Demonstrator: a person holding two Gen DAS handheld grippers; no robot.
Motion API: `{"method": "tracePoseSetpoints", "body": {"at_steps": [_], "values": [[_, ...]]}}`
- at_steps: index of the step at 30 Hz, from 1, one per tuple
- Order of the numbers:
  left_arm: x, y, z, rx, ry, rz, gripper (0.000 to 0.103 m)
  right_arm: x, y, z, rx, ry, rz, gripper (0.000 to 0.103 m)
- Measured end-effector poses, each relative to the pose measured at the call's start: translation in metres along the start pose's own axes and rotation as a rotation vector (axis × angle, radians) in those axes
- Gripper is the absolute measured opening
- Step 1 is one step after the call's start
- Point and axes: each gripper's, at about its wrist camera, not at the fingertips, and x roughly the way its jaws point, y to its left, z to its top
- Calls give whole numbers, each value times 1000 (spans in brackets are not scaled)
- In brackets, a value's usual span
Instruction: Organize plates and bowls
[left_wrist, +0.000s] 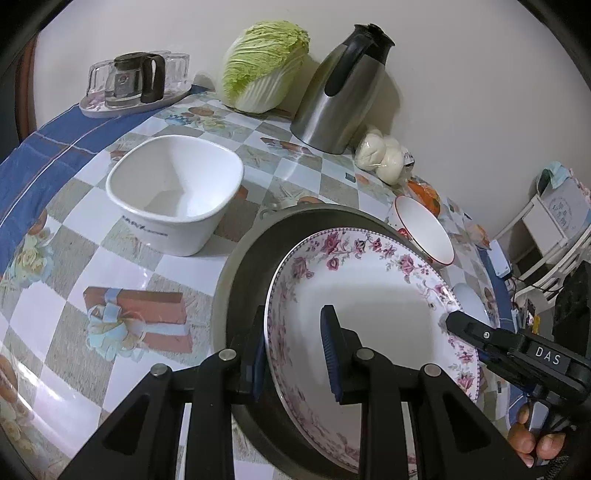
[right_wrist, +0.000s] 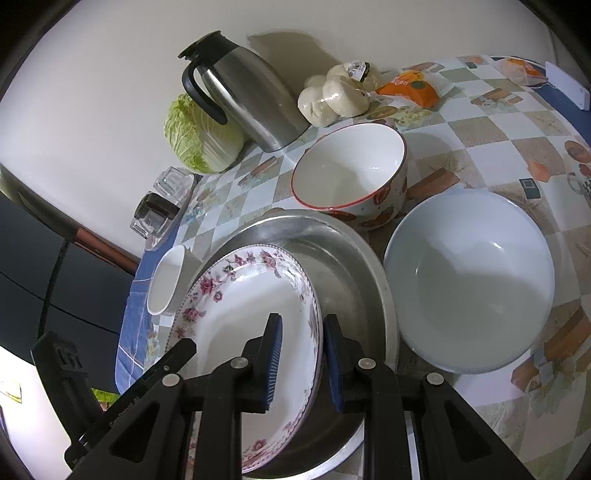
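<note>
Presently, left wrist view: floral plate is seen tilted inside the metal pan, its near rim straddled by the left claw, pads apart on either side, not visibly pinching. White square bowl stands well apart, up-left on the counter.

Right wrist view: the same plate's opposite rim is straddled by the right claw, likewise apart. Pale bowl lies just right; red-rimmed bowl beyond.
</note>
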Motion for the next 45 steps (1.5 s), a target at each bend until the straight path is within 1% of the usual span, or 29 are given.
{"method": "tracePoseSetpoints", "body": {"at_steps": [6, 16, 20, 21, 23, 26, 28, 33, 36, 37, 40, 45], "values": [[11, -8, 5, 30, 14, 21, 27, 3, -7, 4, 17, 1, -14, 25], [15, -12, 13, 34, 7, 34, 28, 6, -6, 8, 13, -1, -36, 25], [19, -12, 12, 38, 22, 41, 28, 6, -5, 8, 6, -4, -40, 25], [21, -12, 11, 39, 34, 46, 29, 8, -5, 8, 6, 2, -46, 26], [22, -13, 9, 54, 29, 68, 29, 12, -7, 6, 13, 18, -52, 26], [22, -14, 9, 62, 27, 70, 30, 15, -5, 5, -1, 25, -65, 26], [22, -14, 9, 65, 26, 72, 32, 15, -4, 4, -11, 25, -74, 26], [22, -17, 8, 83, 26, 85, 34, 15, -4, 5, -13, 24, -77, 25], [22, -20, 7, 101, 29, 88, 40, 15, -2, 5, -20, 25, -86, 24], [22, -21, 7, 107, 28, 89, 44, 15, -2, 5, -22, 25, -88, 25], [20, -25, 5, 131, 25, 85, 51, 16, -2, 6, -25, 32, -86, 29], [17, -26, 4, 130, 23, 80, 53, 14, 0, 5, -21, 37, -75, 35]]}}
